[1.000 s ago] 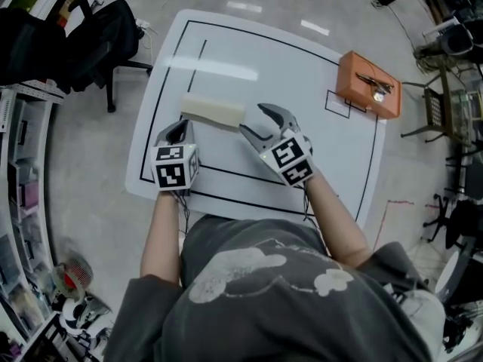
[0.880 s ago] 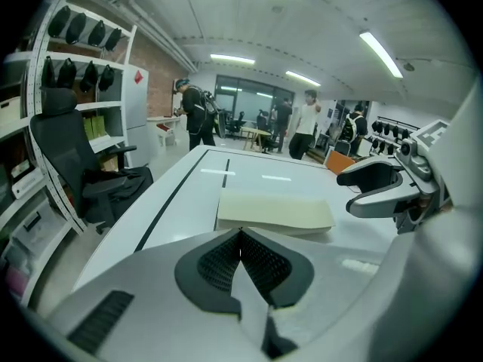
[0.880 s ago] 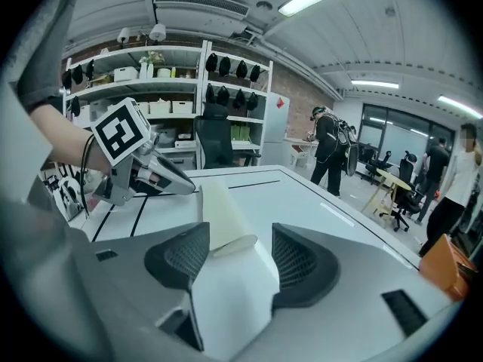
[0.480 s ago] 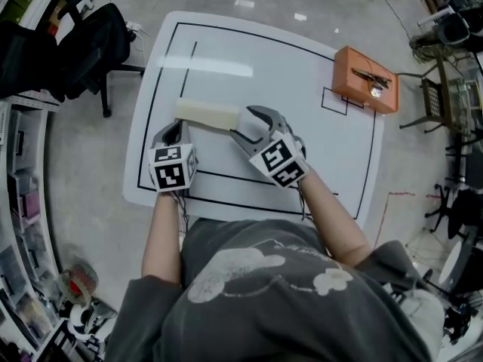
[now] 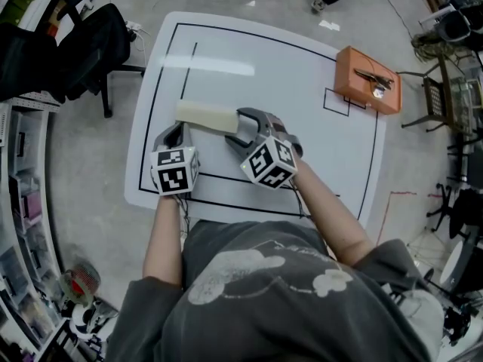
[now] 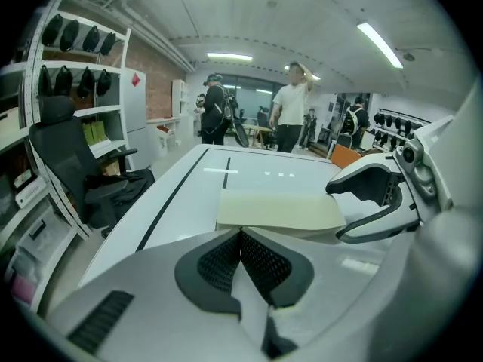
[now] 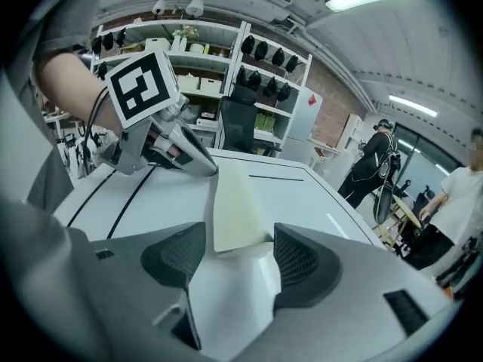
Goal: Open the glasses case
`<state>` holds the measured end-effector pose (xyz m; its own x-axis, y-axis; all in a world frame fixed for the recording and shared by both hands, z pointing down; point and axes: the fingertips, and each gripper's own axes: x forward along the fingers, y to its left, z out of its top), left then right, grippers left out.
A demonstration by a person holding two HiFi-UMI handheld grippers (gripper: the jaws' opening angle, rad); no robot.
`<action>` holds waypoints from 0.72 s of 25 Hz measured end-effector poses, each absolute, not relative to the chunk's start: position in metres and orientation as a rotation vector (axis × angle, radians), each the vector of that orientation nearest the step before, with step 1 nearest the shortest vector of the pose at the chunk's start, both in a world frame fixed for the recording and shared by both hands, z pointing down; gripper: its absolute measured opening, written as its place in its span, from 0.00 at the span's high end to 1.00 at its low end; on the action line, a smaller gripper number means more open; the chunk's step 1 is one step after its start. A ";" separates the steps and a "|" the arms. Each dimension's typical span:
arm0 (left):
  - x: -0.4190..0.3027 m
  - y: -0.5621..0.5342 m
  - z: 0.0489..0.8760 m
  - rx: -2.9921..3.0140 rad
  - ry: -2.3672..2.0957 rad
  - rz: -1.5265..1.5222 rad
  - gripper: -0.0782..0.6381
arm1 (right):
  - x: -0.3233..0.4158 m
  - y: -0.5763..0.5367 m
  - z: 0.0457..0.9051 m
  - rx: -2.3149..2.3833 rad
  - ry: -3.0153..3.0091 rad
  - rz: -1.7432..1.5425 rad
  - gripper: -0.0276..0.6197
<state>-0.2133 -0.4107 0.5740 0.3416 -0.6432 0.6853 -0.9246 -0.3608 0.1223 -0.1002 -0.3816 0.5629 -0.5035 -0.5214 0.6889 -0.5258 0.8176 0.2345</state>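
Slippage threatening the glasses case [image 5: 209, 117] on the table [image 5: 302, 104]
I'm spreading the right gripper's [image 5: 235, 129] jaws around its right end (nothing clamped); the left gripper [image 5: 179, 129], clenched empty by its near left end, isn't bracing it.

Open worktop [image 5: 249, 59] beyond and right of the glasses case [image 5: 207, 116], free as far as the orange box [image 5: 367, 82] at the far right corner. Near side of the case occupied: left claw [image 5: 175, 134], jaws together, at its left end; right claw [image 5: 243, 130], jaws just opening, apart, astride its right end. Off the left edge, office chair [image 5: 94, 36] and shelving [image 5: 19, 164].
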 end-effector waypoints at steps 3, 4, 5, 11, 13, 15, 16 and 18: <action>-0.213 -0.411 0.574 2.114 -1.368 0.746 0.89 | -0.098 -0.386 0.563 0.780 -2.175 -0.037 0.56; -0.214 -0.411 0.574 2.114 -1.368 0.748 0.89 | -0.098 -0.387 0.564 0.778 -2.172 -0.040 0.57; -0.214 -0.411 0.574 2.113 -1.367 0.750 0.89 | -0.098 -0.386 0.563 0.776 -2.171 -0.039 0.57; -0.214 -0.410 0.574 2.113 -1.365 0.749 0.89 | -0.097 -0.390 0.543 0.845 -2.237 -0.024 0.66; -0.215 -0.410 0.574 2.110 -1.367 0.754 0.89 | -0.096 -0.394 0.533 0.887 -2.263 -0.038 0.77; -0.215 -0.410 0.575 2.109 -1.370 0.758 0.89 | -0.095 -0.399 0.527 0.901 -2.277 -0.067 0.87; -0.215 -0.410 0.574 2.112 -1.371 0.756 0.89 | -0.094 -0.401 0.525 0.899 -2.281 -0.076 0.87; -0.215 -0.410 0.576 2.111 -1.372 0.757 0.89 | -0.092 -0.407 0.523 0.907 -2.283 -0.076 0.88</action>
